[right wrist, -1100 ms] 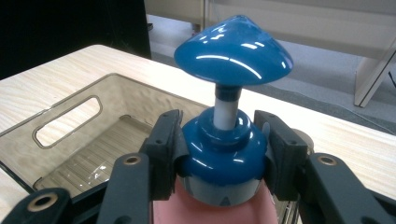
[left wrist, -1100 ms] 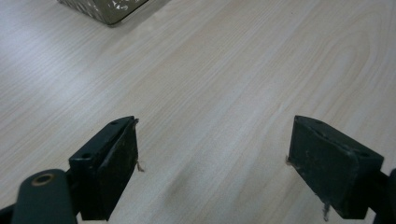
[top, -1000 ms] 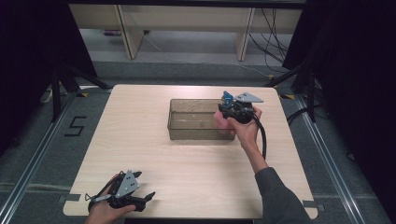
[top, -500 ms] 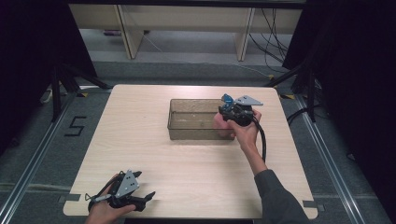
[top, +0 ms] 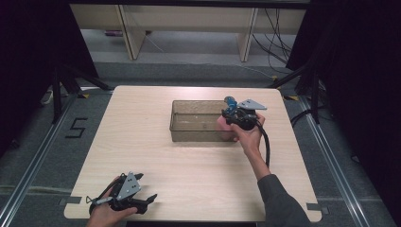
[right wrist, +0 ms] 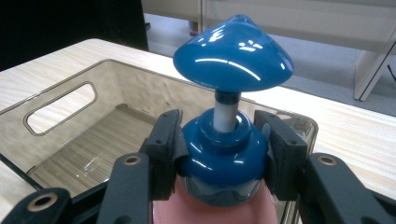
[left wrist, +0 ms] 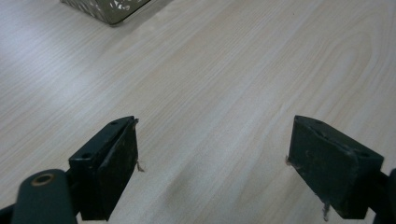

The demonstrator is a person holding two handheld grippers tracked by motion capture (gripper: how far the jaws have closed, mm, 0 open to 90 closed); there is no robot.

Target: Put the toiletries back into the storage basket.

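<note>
My right gripper (top: 235, 117) is shut on a pink pump bottle (top: 223, 125) with a blue pump head (right wrist: 232, 52); its jaws clamp the blue collar (right wrist: 219, 154). The bottle hangs over the right end of a clear smoky plastic bin (top: 189, 126) at the table's middle back. In the right gripper view the bin (right wrist: 74, 135) lies open and bare behind the pump. My left gripper (top: 142, 202) rests at the table's front left corner, open, with bare wood between its pads (left wrist: 109, 168).
The light wooden table (top: 142, 142) has open surface left of and in front of the bin. A corner of the bin (left wrist: 105, 7) shows at the top of the left gripper view. Shelving legs and cables stand on the floor beyond the far edge.
</note>
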